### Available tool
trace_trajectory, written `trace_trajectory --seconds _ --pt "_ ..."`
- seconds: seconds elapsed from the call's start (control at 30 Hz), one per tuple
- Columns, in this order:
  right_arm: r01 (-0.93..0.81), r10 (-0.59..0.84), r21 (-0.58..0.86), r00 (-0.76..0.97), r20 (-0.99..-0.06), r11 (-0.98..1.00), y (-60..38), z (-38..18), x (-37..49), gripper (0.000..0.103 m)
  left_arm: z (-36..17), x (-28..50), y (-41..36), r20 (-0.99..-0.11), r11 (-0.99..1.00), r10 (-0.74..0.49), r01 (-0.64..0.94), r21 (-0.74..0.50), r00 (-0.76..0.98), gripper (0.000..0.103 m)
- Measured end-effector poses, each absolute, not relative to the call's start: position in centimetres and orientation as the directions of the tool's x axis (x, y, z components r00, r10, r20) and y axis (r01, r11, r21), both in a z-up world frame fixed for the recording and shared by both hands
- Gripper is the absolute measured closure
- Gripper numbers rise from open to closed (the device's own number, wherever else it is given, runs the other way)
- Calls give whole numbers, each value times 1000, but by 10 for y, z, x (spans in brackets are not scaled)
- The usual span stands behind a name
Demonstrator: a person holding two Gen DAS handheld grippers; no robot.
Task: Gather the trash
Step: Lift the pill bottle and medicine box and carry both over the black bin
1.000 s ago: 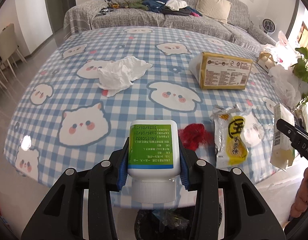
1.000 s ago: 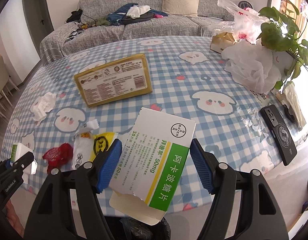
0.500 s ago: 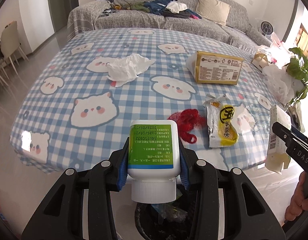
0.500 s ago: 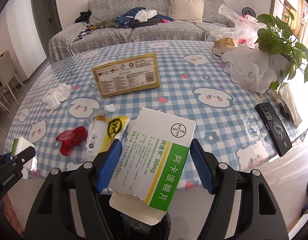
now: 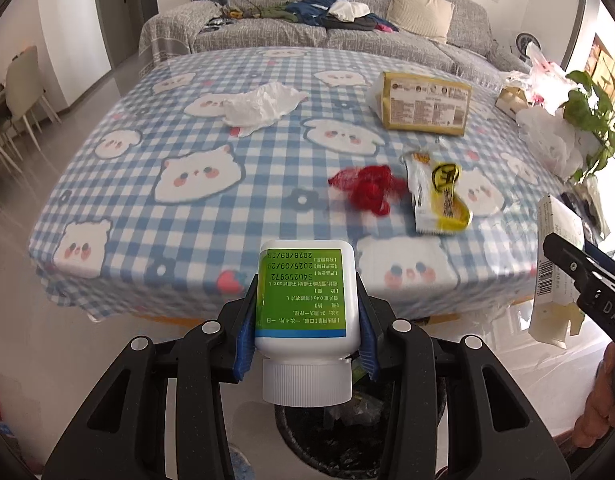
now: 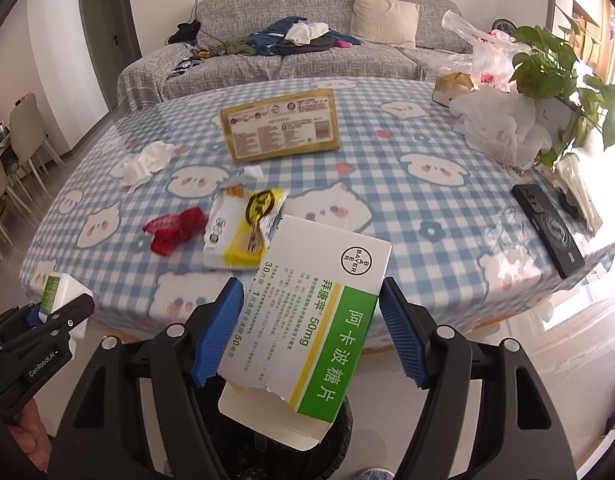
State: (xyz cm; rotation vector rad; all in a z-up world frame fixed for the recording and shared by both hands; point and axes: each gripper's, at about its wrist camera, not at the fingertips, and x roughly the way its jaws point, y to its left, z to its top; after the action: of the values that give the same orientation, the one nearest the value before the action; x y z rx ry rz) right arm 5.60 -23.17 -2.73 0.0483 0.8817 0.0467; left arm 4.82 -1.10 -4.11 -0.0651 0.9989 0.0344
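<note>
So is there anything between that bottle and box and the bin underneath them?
Nothing visible. The left gripper holds the bottle right above the open bin, and the right gripper holds the box over the bin's dark opening too. Only trash already inside shows below them.

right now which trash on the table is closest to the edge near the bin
The yellow and white wrapper. The red scrap beside it lies slightly farther back.

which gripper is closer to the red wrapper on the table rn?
Left, though only slightly. The left gripper, shut on the bottle, sits just off the table edge below the red wrapper. The right gripper, holding the box, is further along, past the yellow packet.
</note>
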Motion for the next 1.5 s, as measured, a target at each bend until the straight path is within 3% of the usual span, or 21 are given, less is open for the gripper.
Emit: trace_trajectory --seconds 0.67,1.5 --pt "-77 99 65 627 -773 995 -217 -78 -17 36 -98 -31 -21 -863 996 -50 -41 -82 502 63" --pt "-117 124 76 500 -857 990 -192 -173 -22 36 -184 -47 -21 -897 997 -14 -61 -45 441 63"
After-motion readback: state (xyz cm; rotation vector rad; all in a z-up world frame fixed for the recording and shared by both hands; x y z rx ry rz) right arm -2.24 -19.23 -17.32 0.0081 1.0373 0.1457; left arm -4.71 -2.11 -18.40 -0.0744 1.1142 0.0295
